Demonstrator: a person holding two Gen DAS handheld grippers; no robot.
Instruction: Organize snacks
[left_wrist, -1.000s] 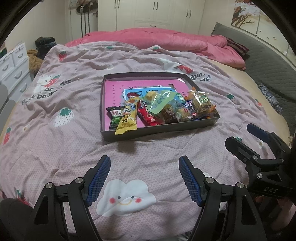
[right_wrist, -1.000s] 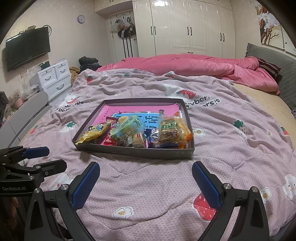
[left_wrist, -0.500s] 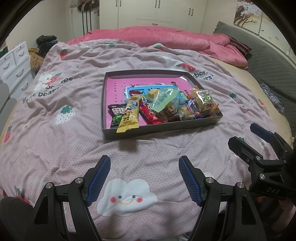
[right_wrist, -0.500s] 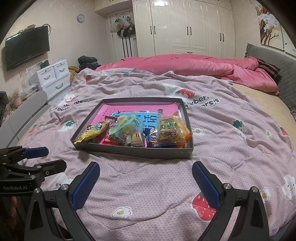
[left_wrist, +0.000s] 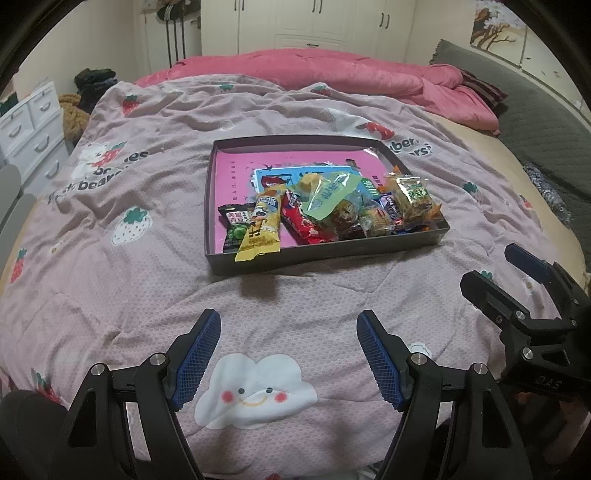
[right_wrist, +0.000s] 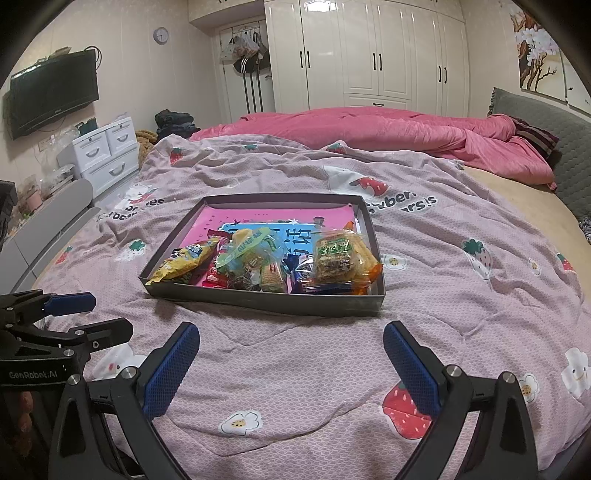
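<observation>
Snack tray lay ahead of both open tongs, on the bed.

The bed (left_wrist: 155, 280) carried the grey tray (left_wrist: 325, 256), its long axis across the view, snacks heaped against its near wall. Left tongs (left_wrist: 288, 350) and right tongs (right_wrist: 291, 363) both stood wide and empty, short of the tray. The yellow packet (left_wrist: 260, 229) pointed toward the left tongs, overhanging the near rim; the left looked nearer to it.

I read "GenRobot.AI" on the black left gripper (right_wrist: 85, 314) body, lower left of my right view; "DAS" on the black right gripper (left_wrist: 517, 280) body; "beare" on the pink strawberry-print quilt (left_wrist: 110, 258).
</observation>
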